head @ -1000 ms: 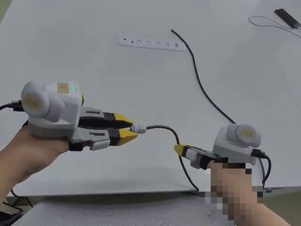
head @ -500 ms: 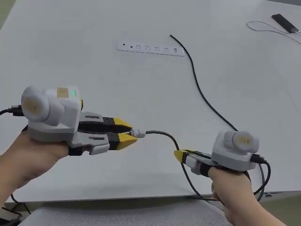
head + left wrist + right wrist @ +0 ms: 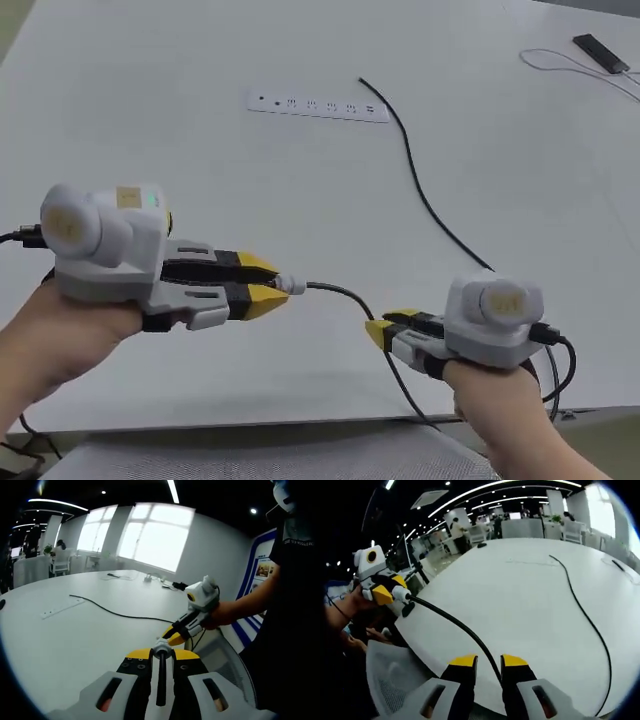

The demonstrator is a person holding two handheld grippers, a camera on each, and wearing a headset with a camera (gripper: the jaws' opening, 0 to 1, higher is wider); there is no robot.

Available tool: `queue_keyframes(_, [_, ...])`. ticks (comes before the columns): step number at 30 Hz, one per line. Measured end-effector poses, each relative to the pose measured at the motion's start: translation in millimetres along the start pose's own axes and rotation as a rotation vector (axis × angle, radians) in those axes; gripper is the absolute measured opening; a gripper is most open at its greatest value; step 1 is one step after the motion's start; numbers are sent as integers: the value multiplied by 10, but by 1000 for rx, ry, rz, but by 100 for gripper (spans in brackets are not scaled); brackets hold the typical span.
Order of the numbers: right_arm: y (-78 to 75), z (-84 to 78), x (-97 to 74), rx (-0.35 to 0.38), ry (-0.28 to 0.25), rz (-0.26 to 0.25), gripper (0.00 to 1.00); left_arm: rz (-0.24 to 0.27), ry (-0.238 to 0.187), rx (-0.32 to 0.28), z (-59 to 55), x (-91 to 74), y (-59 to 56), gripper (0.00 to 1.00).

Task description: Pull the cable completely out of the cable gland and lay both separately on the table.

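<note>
While my left gripper point(image 3: 275, 283) clamps the small white plastic cable gland point(image 3: 292, 285) at its tips above the white table point(image 3: 200, 150), the thin black cable point(image 3: 340, 291), seated in the gland, runs toward 4 o'clock between my right gripper's point(image 3: 375, 330) narrowly parted jaws; I cannot tell whether they pinch it.

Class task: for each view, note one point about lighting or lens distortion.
Head view: soft, even light on the table, faint shadows, no glare. Left gripper view: bright windows blow out; table edge bows. Right gripper view: ceiling lights bend into arcs; cable is sharp.
</note>
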State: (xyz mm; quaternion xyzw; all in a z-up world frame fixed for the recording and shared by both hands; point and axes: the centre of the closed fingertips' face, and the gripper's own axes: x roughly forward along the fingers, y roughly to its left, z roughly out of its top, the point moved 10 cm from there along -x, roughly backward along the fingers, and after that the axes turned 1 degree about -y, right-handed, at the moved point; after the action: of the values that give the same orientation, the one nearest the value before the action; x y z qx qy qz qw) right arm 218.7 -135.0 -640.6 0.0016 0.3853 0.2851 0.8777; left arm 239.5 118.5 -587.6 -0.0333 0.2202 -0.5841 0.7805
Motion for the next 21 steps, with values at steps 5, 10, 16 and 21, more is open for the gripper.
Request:
queue_keyframes(5, [275,256,-74,-316,-58,50,24,1,3,-3,-18,-3,-12,15])
queue_keyframes(10, [562,453,-88,-567,-94,87,25,-1,6,-8,-28,-6,-22,15])
queue_keyframes(16, [746,561,-15,-736,-98,126,21,-1,6,-10,-24,-7,-25,15])
queue_keyframes(21, [814,594,30,-795,-107,144,15,-1,6,-12,-30,-5,-29,15])
